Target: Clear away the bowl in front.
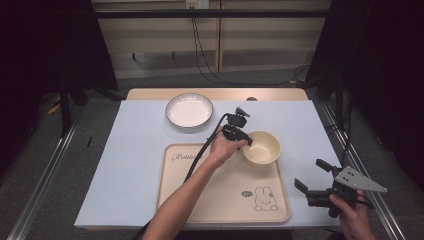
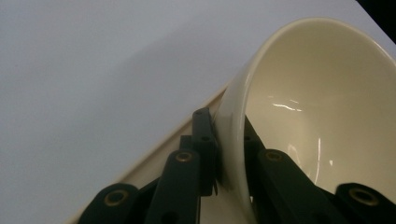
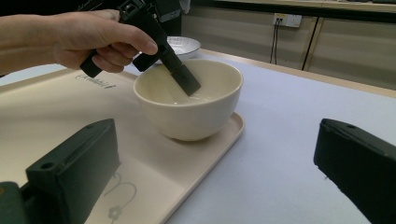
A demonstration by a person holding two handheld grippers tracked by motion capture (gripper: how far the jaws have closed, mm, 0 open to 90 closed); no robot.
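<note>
One plain cream bowl (image 1: 263, 147), round and glossy, sits at the far right corner of one beige tray (image 1: 220, 210) on the desk (image 1: 135, 150). The left claw (image 1: 243, 140) is clenched on its rim. The right claw (image 1: 311, 180) hangs released, near right. One white plate (image 1: 189, 110) lies farther back.

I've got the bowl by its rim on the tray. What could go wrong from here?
1. The left gripper pinches only the thin rim of the cream bowl, one jaw inside, one outside; if lifted, the bowl may swing or slip.
2. The bowl sits at the far right corner of the tray, close to its raised lip; dragging it could catch the lip and tip it.
3. The right gripper waits open off the tray, so nothing steadies the bowl.
</note>
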